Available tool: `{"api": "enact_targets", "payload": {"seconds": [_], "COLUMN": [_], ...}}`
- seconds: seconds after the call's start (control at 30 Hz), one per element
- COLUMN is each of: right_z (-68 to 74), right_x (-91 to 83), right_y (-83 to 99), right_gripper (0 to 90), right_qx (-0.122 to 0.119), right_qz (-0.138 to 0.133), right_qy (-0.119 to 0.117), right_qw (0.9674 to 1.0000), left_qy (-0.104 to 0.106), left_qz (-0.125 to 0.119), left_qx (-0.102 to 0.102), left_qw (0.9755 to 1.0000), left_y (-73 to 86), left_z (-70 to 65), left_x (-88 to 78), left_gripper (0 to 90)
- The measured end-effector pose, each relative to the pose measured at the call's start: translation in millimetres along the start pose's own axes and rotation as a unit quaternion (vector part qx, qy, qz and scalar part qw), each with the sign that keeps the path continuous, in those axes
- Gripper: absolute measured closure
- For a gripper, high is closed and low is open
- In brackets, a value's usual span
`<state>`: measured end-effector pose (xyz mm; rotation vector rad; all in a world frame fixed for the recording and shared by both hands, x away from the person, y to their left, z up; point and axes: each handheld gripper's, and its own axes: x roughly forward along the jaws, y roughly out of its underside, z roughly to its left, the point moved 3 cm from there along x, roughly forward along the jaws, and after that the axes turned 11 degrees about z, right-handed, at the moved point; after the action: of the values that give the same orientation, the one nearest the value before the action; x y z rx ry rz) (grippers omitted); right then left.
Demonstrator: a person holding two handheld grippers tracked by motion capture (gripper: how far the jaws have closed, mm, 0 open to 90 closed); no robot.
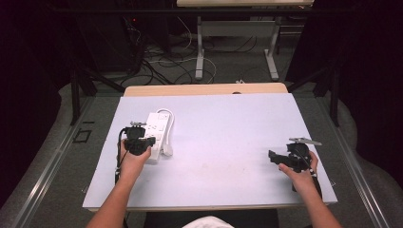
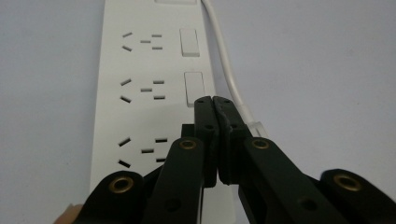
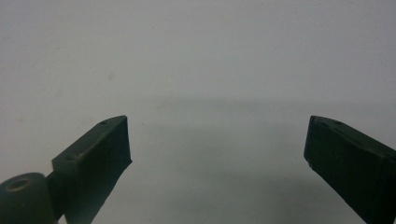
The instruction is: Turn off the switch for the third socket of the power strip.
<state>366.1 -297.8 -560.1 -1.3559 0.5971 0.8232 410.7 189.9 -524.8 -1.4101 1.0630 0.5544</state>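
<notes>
Left claw (image 2: 212, 100) matte black, jaws pressed flat together, nothing between them, tips over white power strip (image 2: 144, 93) near rectangular rocker switch (image 2: 194, 88). Strip smooth plastic, long and flat, slotted sockets in row, round white cord (image 2: 229, 74) alongside. Strip lies on left part of pale matte tabletop (image 1: 228, 137). Right claw (image 3: 217, 140) spread wide, empty, over bare right side.

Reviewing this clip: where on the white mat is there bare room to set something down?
Free: the wide stretch between the power strip and the right hand-held gripper, plus the far right corner. Crowded: near left, where the left hand-held gripper hangs over the strip and its cord.
</notes>
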Motion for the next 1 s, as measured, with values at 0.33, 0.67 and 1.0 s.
{"api": "enact_targets", "payload": {"seconds": [0.33,0.67,1.0], "right_z": [1.2,2.6,2.9], "right_x": [-0.7,-0.3,0.6], "right_y": [-0.8,-1.9,-2.0], "right_gripper": [6.5,6.5,6.5], "right_qx": [-0.001,-0.003,-0.007], "right_qz": [-0.002,-0.001,-0.001], "right_qy": [0.000,-0.003,-0.003], "right_qw": [1.0000,1.0000,1.0000], "left_qy": [0.011,0.013,0.004], "left_qz": [-0.022,-0.038,-0.063], "left_qx": [0.007,0.023,0.040], "left_qw": [0.9997,0.9989,0.9972], "left_y": [2.4,4.1,3.3], "left_z": [-0.2,-1.7,-3.7], "left_x": [-7.7,-8.7,-4.2], "left_gripper": [80.8,64.7,39.2]}}
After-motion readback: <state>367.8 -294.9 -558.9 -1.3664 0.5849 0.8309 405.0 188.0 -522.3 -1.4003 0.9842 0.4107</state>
